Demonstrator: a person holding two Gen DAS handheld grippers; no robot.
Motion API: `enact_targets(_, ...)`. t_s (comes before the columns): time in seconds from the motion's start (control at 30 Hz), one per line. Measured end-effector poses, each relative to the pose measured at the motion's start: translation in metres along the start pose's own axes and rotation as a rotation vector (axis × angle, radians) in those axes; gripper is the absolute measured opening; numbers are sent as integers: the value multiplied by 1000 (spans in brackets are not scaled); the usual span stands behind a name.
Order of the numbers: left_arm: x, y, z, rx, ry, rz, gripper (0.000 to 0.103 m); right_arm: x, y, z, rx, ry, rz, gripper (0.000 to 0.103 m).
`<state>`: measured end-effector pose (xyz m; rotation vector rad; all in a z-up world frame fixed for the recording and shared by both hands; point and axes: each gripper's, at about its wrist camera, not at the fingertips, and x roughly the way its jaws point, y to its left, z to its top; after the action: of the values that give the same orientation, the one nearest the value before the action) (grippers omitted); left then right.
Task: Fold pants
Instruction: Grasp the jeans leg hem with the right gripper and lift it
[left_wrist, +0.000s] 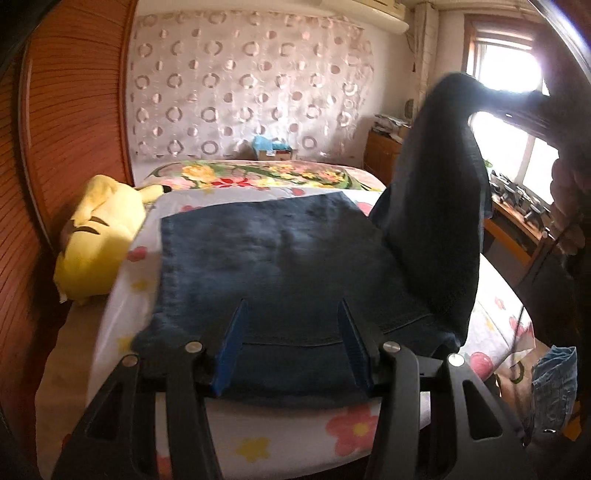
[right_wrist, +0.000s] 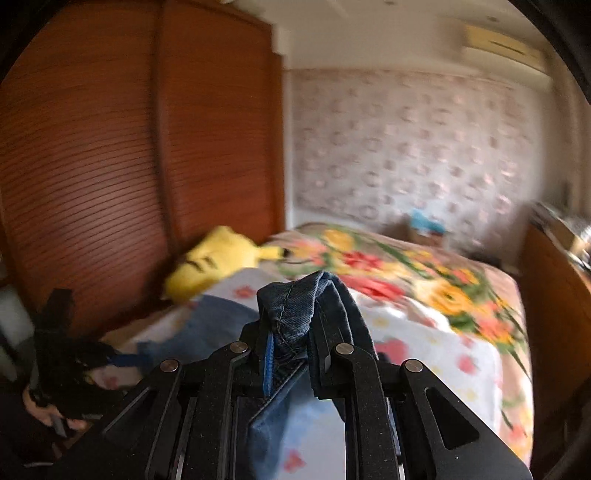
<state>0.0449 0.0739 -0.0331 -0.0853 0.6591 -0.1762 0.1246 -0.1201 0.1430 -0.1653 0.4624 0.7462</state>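
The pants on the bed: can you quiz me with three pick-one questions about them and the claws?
1. Where is the yellow plush?
A. left of the pants, by the wardrobe
B. on top of the pants
C. on the windowsill

2. What colour are the pants?
A. red
B. dark blue
C. white

3. What is the right claw doing?
A. hanging open and empty
B. holding the plush
C. pinching a pants hem, lifted up

Answers:
1 A, it lies on the bed edge beside the wooden wardrobe.
2 B, they are dark blue denim.
3 C, the stitched hem sticks up between its shut fingers, while the left claw stands open over the flat part.
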Motion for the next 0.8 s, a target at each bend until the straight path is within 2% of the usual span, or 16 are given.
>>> enact_targets(0.13,-4,12,-3,-15,-2,9,50,44,37,5,-48,61,52,12)
enact_targets(0.27,-3,23,-6,-36,1,13,50,78,50,-1,-55,138,83,17)
enact_targets(0.3,-4,25,-9,-40,3,11,50,81,50,-3,-58,143,75,22)
enact_targets(0.37,-2,28,-11,-43,10,11,50,82,48,-7,-50,142,57,60)
enact_targets(0.4,0,29,-12,-45,14,12,50,80,45,-9,-37,133,57,63)
enact_targets(0.53,5,29,-12,-49,24,8,50,75,32,-21,-20,148,28,64)
enact_targets(0.8,26,31,-5,-30,51,1,50,86,-8,-73,72,268,-13,64)
